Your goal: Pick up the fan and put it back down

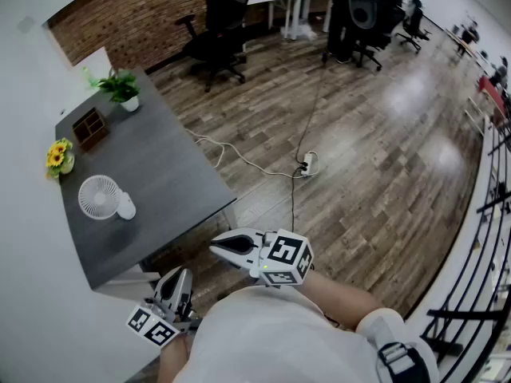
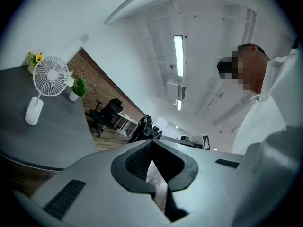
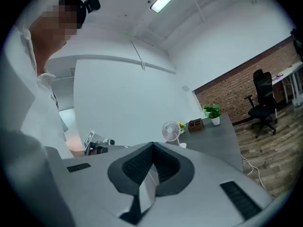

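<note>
Head view, fan (image 1: 100, 197) far from right tool (image 1: 214, 246)

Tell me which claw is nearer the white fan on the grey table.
Left. The left claw hangs just past the near edge of the table, shut and empty, apart from the fan. The right claw, also shut, sits farther out over the floor.

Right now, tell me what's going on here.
A person stands off the near end of a grey table, holding a two-jaw tool in each hand. The left tool and the right tool are both shut and empty, held close to the body, clear of the table. The white fan stands upright on the table, untouched, so the pick-up has not begun. Sunflowers, a wooden box and a potted plant sit farther along.
</note>
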A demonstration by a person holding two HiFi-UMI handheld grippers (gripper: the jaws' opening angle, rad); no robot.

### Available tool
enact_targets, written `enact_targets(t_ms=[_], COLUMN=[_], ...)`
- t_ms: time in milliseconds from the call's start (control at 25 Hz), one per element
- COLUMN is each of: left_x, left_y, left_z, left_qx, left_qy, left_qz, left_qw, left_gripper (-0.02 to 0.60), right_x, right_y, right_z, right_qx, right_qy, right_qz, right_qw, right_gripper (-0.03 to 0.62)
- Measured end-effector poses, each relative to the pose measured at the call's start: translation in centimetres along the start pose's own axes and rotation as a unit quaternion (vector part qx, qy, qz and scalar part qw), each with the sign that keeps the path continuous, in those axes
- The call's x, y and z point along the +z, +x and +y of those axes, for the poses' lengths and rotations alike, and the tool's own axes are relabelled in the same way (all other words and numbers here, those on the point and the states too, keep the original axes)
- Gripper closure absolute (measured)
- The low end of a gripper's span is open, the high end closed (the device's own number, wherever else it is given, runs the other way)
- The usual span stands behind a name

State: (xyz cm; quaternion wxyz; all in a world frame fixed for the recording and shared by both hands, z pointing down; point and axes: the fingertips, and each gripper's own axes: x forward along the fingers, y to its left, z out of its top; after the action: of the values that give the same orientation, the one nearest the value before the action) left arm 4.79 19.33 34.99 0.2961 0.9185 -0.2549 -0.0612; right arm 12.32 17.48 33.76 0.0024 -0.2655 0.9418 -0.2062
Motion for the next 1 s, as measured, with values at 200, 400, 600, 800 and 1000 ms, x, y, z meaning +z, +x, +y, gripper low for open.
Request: enact_targets(t_ms=[200,400,600,800,1000], left_x=[3.2,4.9,4.9,5.1,5.4], left_y=[4.2,2.6,1.7,1.5,1.8], left_z=[1.2,2.5,2.4,3.2,3.6], left_qx=[-0.054,-0.022,0.000,0.014,0.025], left_qy=[0.003,-0.005,-0.011,-0.016,-0.019], left_qz=[0.032,0.006,-0.008,-0.022,-0.035], left_qw=[0.9980,0.9997,0.9999,0.9996,0.9989], left_gripper=[0.569,0.569,0.569,0.569,0.569], right_x=[2.5,3.3,4.3,4.6,4.3], right_y=[-0.7,0.9,0.9,0.9,0.6], right_z=[-4.4,-4.9,-5.2,-5.9,-6.6], right_qx=[-0.087,-0.078,-0.061,-0.056,-0.055], right_qy=[0.000,-0.016,0.020,0.022,0.025], right_qz=[-0.030,-0.017,-0.042,-0.054,-0.052], right_qw=[0.996,0.997,0.997,0.997,0.997], right_gripper=[0.583,0.583,0.582,0.580,0.521])
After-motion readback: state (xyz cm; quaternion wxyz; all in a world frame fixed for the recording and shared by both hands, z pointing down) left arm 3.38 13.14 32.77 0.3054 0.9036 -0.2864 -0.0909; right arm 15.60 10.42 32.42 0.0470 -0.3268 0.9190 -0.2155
